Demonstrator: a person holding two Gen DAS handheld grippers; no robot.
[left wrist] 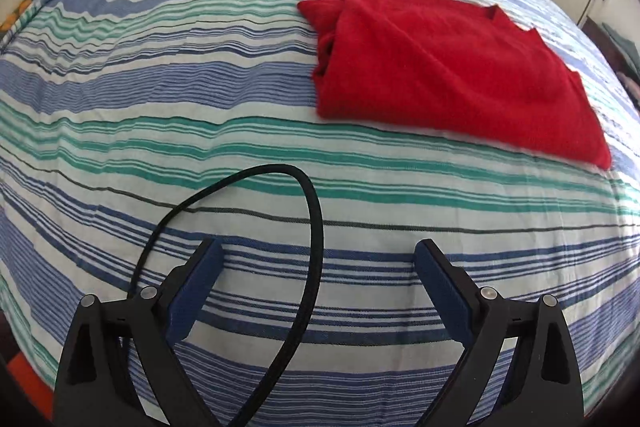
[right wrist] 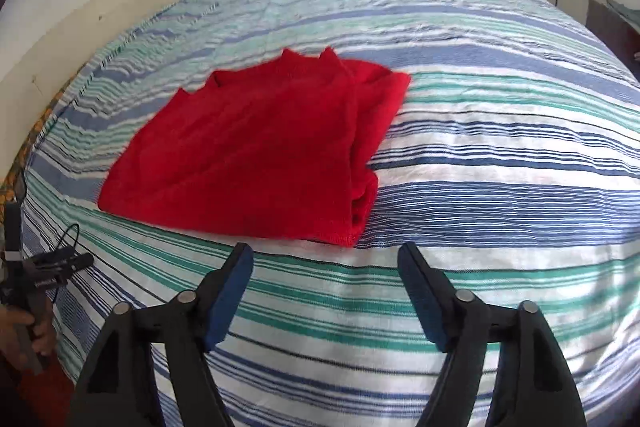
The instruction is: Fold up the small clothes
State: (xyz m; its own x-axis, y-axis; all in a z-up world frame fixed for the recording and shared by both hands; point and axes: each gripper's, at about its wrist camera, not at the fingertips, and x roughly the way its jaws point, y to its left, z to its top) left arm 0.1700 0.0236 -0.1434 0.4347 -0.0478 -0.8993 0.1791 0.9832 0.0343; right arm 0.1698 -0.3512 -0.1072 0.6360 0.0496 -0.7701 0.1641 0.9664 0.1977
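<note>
The red garment (left wrist: 452,75) lies folded on the striped bedspread (left wrist: 200,99), its layered edges stacked along one side and a jagged hem at the far end. Neither gripper touches it.

From the left gripper (left wrist: 320,255) the garment sits ahead and off to the right of the jaws, well apart from them. This gripper points steeply down at the bedspread with its jaws spread wide and nothing between the blue pads (left wrist: 192,299) but a loop of black cable (left wrist: 312,211), which hangs across the gap without being pinched.

From the right gripper (right wrist: 326,259) the garment (right wrist: 256,147) lies ahead and to the left, its near corner just beyond the tip of the left finger — close, but clear of it. The jaws tilt downward and stand wide open, holding nothing; only striped cloth (right wrist: 500,187) shows between them.

At the far left edge of the right wrist view, a hand (right wrist: 28,331) grips the other tool's handle.
</note>
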